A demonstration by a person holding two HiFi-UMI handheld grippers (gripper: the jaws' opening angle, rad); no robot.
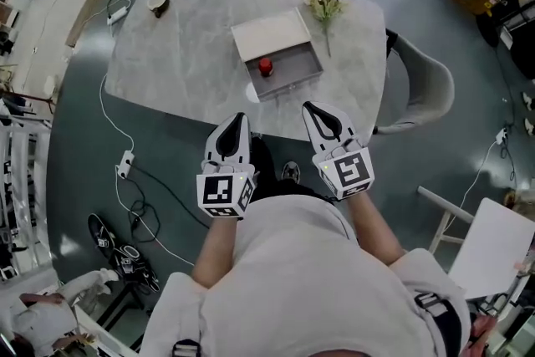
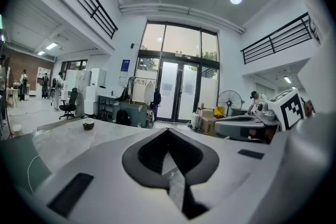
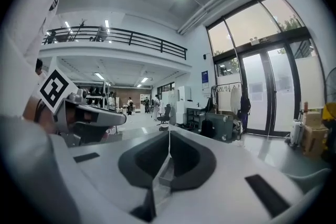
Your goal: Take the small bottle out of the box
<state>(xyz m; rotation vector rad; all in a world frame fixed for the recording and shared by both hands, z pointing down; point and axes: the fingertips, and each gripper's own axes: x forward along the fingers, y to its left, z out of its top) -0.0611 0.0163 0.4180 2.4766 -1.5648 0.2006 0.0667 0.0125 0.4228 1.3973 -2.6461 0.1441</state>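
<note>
Lower centre of the head view: left gripper [image 1: 241, 119] and right gripper [image 1: 309, 107] side by side and apart, both short of the near edge of the table [image 1: 180, 63]. Each gripper's own view shows its jaws pressed together, tips meeting, nothing between them. Past them, centre of frame: open box [image 1: 294, 71], lid laid back. Small bottle [image 1: 265, 67], red top, stands inside at the box's left end. Further back: flower sprig [image 1: 324, 8] right of the box, cup [image 1: 158, 3] at upper left.
</note>
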